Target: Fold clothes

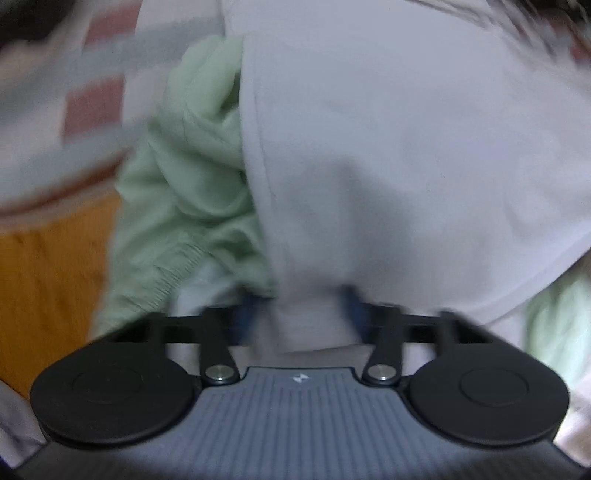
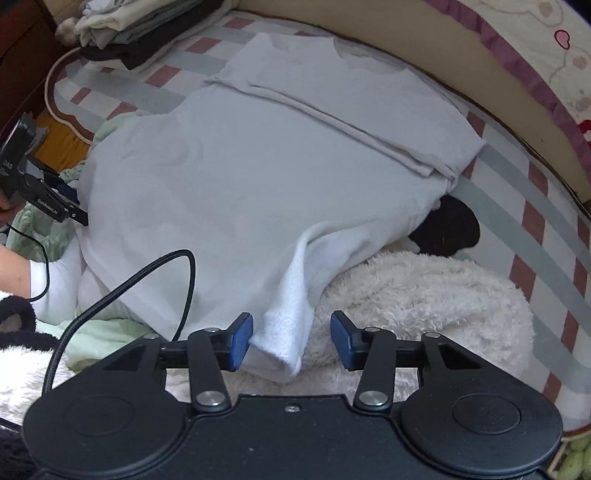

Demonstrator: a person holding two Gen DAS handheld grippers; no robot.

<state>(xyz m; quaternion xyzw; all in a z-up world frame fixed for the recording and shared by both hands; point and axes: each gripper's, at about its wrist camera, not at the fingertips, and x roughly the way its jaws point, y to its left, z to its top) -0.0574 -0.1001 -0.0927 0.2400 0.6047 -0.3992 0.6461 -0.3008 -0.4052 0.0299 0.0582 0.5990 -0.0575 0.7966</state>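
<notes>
A pale grey-white fleece garment (image 2: 258,166) lies spread on the bed, one sleeve folded across its upper part. My right gripper (image 2: 291,339) is open, its blue pads on either side of the garment's lower corner (image 2: 284,332), which hangs between them. My left gripper (image 1: 303,310) straddles a bunch of the same garment (image 1: 369,147); its blue pads are wide apart and mostly hidden by cloth, and the view is blurred. The left gripper also shows in the right wrist view (image 2: 70,206) at the garment's left edge.
A crumpled light green garment (image 1: 192,177) lies under the left edge. A white fluffy blanket (image 2: 424,295) and a dark item (image 2: 450,225) lie at the right. Folded clothes (image 2: 136,26) are stacked at the far left. The checked bed sheet (image 2: 535,221) and wooden floor (image 1: 48,277) show.
</notes>
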